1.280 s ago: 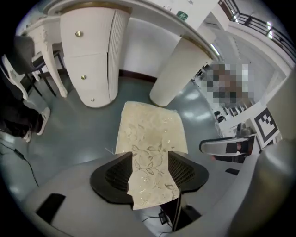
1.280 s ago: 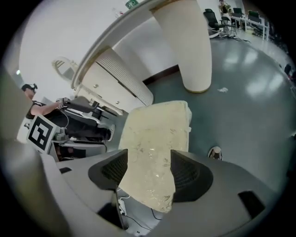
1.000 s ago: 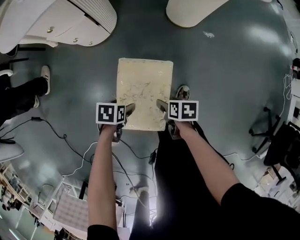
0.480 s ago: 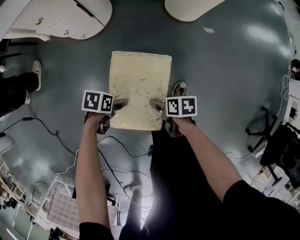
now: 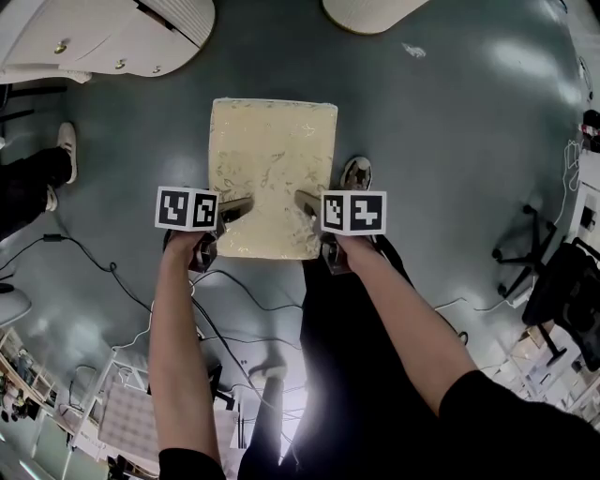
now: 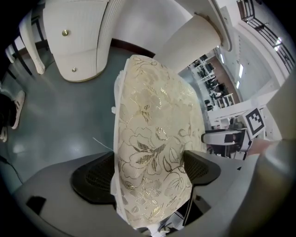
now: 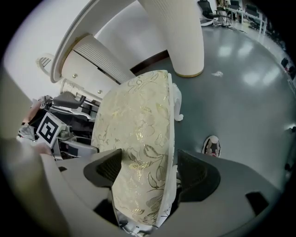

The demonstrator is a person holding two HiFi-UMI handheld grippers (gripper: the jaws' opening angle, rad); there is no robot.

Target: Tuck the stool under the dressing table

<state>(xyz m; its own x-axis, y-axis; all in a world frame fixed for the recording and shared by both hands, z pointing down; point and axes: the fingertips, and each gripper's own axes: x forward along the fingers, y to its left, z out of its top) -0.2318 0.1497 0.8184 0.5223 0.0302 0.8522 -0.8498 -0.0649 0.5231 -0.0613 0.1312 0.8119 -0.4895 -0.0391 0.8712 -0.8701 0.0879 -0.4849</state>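
Observation:
The stool (image 5: 272, 169) has a cream seat with a gold floral pattern and stands on the grey floor. The white dressing table (image 5: 112, 37) with small round knobs is beyond it to the left. My left gripper (image 5: 239, 208) straddles the seat's near left edge, my right gripper (image 5: 305, 204) its near right edge. In the left gripper view the seat (image 6: 157, 139) fills the space between the wide-set pads (image 6: 92, 178). In the right gripper view the seat (image 7: 138, 134) leaves a sliver of space beside the right pad (image 7: 196, 171). Both pairs of jaws have just been opening.
A white round pedestal (image 5: 370, 11) stands at the far side, right of the dressing table. The person's shoe (image 5: 356, 173) is beside the stool's right edge. Another person's leg and shoe (image 5: 47, 173) are at left. Cables (image 5: 122, 281) trail over the floor, and an office chair (image 5: 553, 281) stands at right.
The stool and both grippers have drifted a little left and farther away in the head view. Both grippers still flank the seat's near end.

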